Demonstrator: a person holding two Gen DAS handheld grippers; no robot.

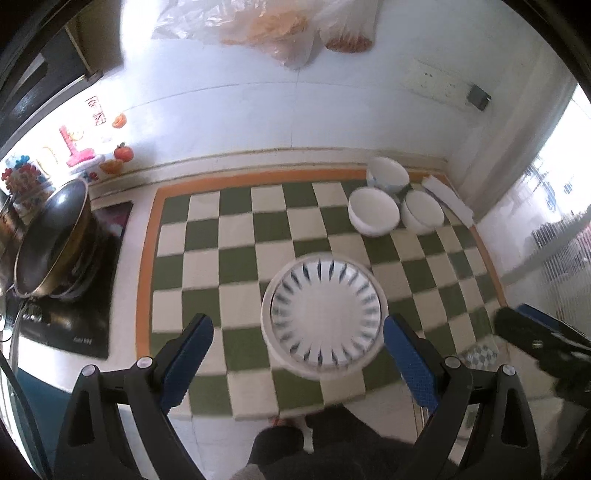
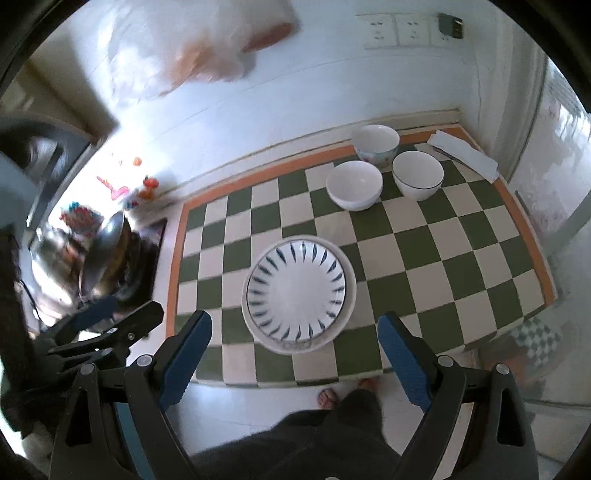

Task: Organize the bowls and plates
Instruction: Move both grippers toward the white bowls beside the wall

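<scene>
Plates [image 2: 298, 293] form a stack near the front centre of the desk [image 2: 480, 258], a striped plate with dark blue radial marks resting on a larger plain white plate. The desk is covered by a green-and-white checked mat with an orange border.

Left tongs [image 1: 298, 354]: spread wide, holding nothing, above the front edge of the desk with the plate stack between the two blue-padded fingers [image 1: 188, 354] in view. Right tongs [image 2: 295, 350]: spread wide, holding nothing, likewise above the front edge and framing the same stack. Neither set touches the plates.

Three bowls stand grouped at the far right corner of the desk, well apart from the stack:
- patterned bowl [image 2: 376, 144], nearest the wall;
- plain white bowl [image 2: 354, 184], in front and to the left;
- dark-rimmed bowl [image 2: 417, 174], in front and to the right.

Whether the bowls touch one another cannot be determined.

A folded white cloth [image 2: 463, 155] lies just beside the bowls along the right edge. A metal wok [image 1: 51, 240] sits tilted on a black cooktop left of the desk. Plastic bags [image 1: 266, 26] hang on the wall above. A wall socket panel [image 2: 399, 31] is mounted upper right. The mat between stack and bowls carries no objects.
</scene>
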